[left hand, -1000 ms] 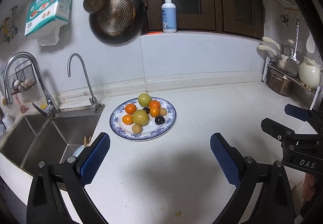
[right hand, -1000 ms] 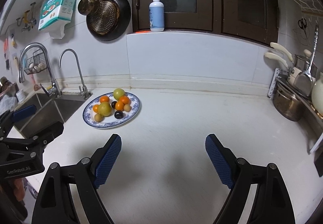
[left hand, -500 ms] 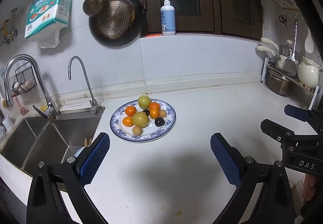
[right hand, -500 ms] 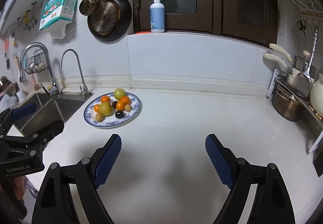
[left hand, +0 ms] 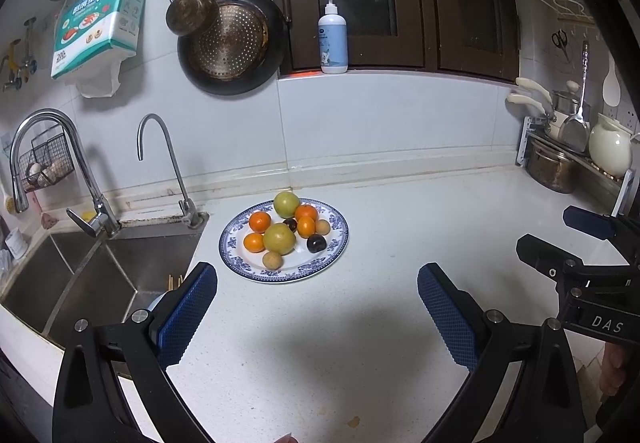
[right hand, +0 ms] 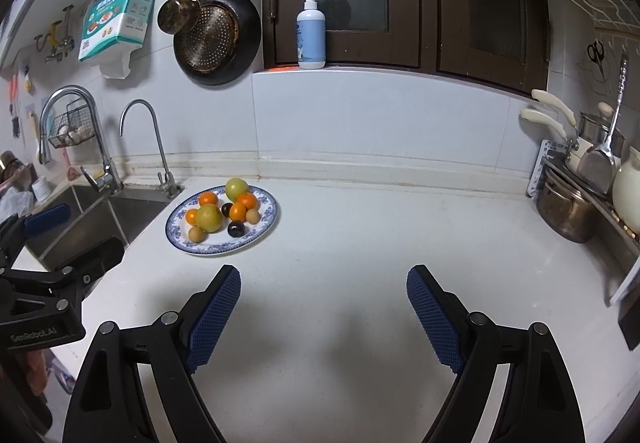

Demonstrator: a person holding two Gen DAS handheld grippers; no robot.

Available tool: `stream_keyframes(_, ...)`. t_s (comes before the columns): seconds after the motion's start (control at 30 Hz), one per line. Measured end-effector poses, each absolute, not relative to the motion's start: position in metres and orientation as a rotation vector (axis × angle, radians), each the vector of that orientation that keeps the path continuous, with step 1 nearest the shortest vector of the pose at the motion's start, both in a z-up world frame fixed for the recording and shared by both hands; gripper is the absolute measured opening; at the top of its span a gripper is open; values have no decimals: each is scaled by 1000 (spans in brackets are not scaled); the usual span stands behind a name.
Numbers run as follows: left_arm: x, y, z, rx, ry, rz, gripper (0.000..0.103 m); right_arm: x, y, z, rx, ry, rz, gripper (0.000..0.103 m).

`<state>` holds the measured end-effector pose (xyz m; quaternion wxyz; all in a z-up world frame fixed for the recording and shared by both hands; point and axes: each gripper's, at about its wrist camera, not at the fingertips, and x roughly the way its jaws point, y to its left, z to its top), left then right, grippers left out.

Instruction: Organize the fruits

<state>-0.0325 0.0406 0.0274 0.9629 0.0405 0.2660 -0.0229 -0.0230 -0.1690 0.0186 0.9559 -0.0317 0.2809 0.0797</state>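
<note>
A blue-patterned white plate (left hand: 336,247) sits on the white counter beside the sink and also shows in the right wrist view (right hand: 264,227). It holds several oranges (left hand: 259,221), two yellow-green fruits (left hand: 279,238), two dark plums (left hand: 316,243) and small tan fruits (left hand: 272,260). My left gripper (left hand: 317,285) is open and empty, hovering over the counter just short of the plate. My right gripper (right hand: 324,285) is open and empty, further right and farther from the plate.
A steel sink (left hand: 80,275) with two taps (left hand: 168,163) lies left of the plate. A rack with pots (right hand: 568,211) and a white jug stands at the right. Pans (left hand: 228,43) hang on the wall. A soap bottle (left hand: 333,39) stands on the sill.
Both grippers have drifted slightly, so the plate sits a little higher in the views. Both stay open. The fruit has not moved.
</note>
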Motion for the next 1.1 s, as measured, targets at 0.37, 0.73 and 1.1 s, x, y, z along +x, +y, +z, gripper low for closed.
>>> stream_keyframes(0.37, -34, 41, 30, 84, 522, -29, 103, -26, -169, 21, -76, 553, 152, 86)
stream_keyframes(0.73, -36, 44, 28, 77, 529, -29, 103, -27, -168, 19, -69, 559, 160, 86)
stream_keyframes(1.1, -37, 49, 27, 63, 527, -24, 103, -24, -163, 18, -75, 562, 178, 86)
